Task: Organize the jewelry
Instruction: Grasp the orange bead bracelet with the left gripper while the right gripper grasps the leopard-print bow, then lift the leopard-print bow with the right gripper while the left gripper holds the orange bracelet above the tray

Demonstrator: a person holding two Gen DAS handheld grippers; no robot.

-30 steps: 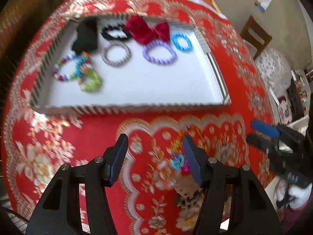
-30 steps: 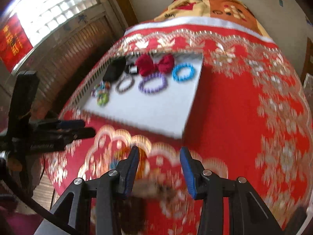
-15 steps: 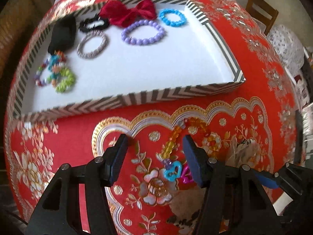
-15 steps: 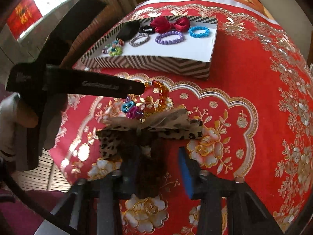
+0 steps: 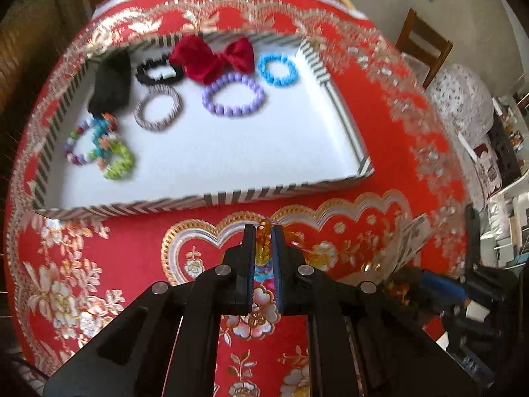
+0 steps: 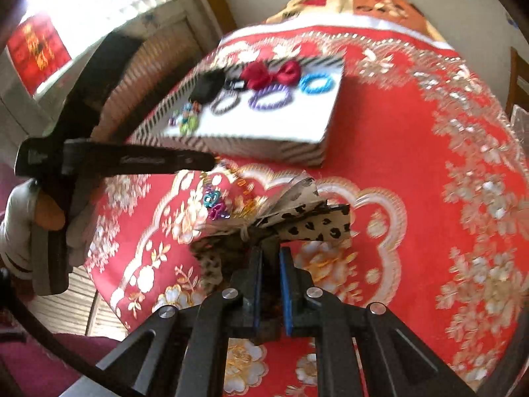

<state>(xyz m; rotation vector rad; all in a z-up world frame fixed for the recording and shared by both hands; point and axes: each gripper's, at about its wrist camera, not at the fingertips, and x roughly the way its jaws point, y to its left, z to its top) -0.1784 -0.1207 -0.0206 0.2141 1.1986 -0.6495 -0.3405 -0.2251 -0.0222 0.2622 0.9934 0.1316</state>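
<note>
Two grabs at once

Both claws were spread a sec ago; now we've clamped the left gripper [image 5: 263,253] on the amber bead bracelet [image 5: 264,244] and the right gripper [image 6: 270,284] on the leopard bow [image 6: 307,221], both just in front of the striped tray [image 5: 281,192]. Lift's next, prob. Tray holds red bow [image 5: 211,58], purple bracelet [image 5: 233,96], blue ring [image 5: 277,69], etc.

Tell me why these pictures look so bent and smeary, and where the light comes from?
Both wrist views are fisheye, so the red tablecloth bulges like a dome. Left wrist: the tray is fairly sharp, the cloth's right edge streaks. Right wrist: motion blur smears the tray and leopard bow; a bright window glares upper left.
</note>
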